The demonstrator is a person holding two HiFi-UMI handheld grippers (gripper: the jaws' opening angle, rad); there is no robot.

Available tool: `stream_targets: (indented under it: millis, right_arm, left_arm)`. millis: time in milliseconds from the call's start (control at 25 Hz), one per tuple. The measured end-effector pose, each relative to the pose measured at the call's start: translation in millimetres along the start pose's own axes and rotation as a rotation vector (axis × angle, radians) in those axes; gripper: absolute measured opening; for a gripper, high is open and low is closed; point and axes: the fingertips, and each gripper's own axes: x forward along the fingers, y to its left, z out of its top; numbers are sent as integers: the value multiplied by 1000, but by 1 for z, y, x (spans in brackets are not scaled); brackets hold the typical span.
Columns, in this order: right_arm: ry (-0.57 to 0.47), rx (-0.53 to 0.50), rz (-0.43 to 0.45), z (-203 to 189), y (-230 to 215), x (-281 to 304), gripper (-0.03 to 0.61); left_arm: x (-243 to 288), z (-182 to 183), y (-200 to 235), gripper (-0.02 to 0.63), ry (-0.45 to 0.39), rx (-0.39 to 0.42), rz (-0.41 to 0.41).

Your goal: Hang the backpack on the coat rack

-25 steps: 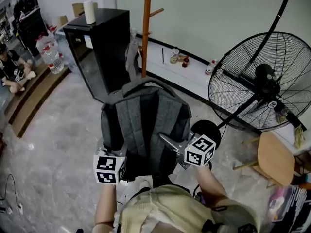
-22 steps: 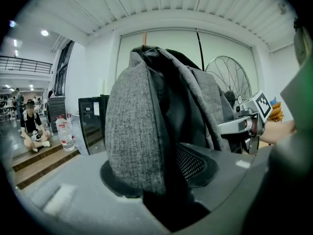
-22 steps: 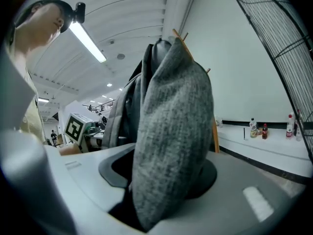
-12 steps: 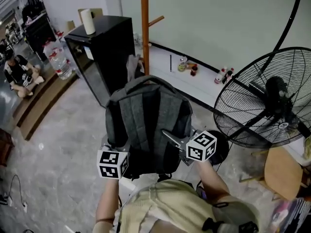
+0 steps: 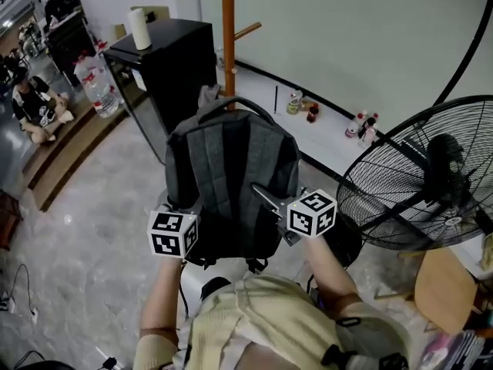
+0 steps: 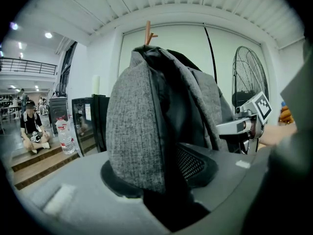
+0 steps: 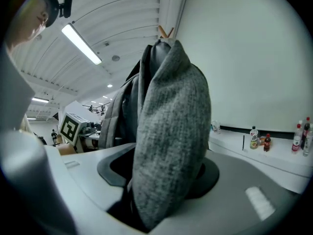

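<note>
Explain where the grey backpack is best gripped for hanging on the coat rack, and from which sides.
Probably best to grip the backpack by its lower side edges, coming in from left and right. It hangs upright, so that hold leaves the top handle free and nearest the coat rack.

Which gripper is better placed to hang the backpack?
Left, probably: the left gripper clamps the backpack, while the right gripper has jaws opening around its other side; the coat rack is centred ahead.

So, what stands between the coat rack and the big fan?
Several small bottles on the white ledge; the head view shows them.
</note>
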Motion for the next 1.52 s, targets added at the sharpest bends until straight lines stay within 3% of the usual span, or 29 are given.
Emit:
stream_targets:
  millis: [360, 1520]
  right_arm:
    - [14, 51, -57, 4, -43, 30, 235]
    - [71, 123, -120, 28, -126, 108, 235]
  left_arm:
    - [49, 5, 19, 204, 53, -9, 15]
    - [162, 23, 76, 201, 95, -68, -112]
